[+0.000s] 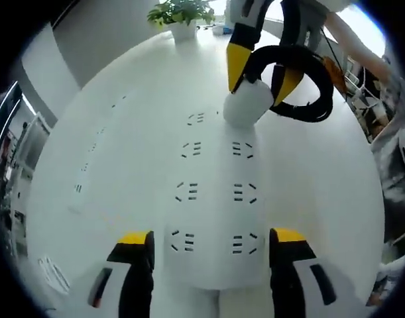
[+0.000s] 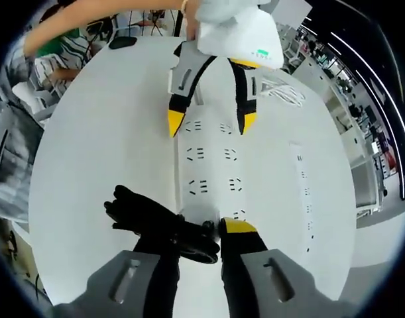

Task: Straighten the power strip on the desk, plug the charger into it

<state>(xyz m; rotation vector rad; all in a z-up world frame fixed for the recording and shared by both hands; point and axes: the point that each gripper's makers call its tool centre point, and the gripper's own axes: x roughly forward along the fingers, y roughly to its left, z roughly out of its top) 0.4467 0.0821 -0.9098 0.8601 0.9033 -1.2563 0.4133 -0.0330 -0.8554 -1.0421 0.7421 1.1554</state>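
A white power strip (image 1: pixel 215 192) lies lengthwise on the white desk (image 1: pixel 321 179). My left gripper (image 1: pixel 212 242) has its yellow-tipped jaws against both sides of the strip's near end. At the far end my right gripper (image 1: pixel 258 86) is shut on a white charger (image 1: pixel 245 103), which rests on the strip's last sockets, with its coiled black cable (image 1: pixel 308 99) hanging beside it. In the right gripper view the black cable (image 2: pixel 156 222) bunches at my right gripper (image 2: pixel 199 242), the power strip (image 2: pixel 212 156) runs away from it, and the left gripper (image 2: pixel 211 122) straddles the far end.
A second long white strip (image 1: pixel 89 159) (image 2: pixel 301 179) lies flat on the desk beside the first. A potted plant (image 1: pixel 182 13) stands at the desk's far edge. A loose white cord (image 2: pixel 282 89) lies behind the left gripper. A person in a striped top (image 2: pixel 56 53) sits at the desk's edge.
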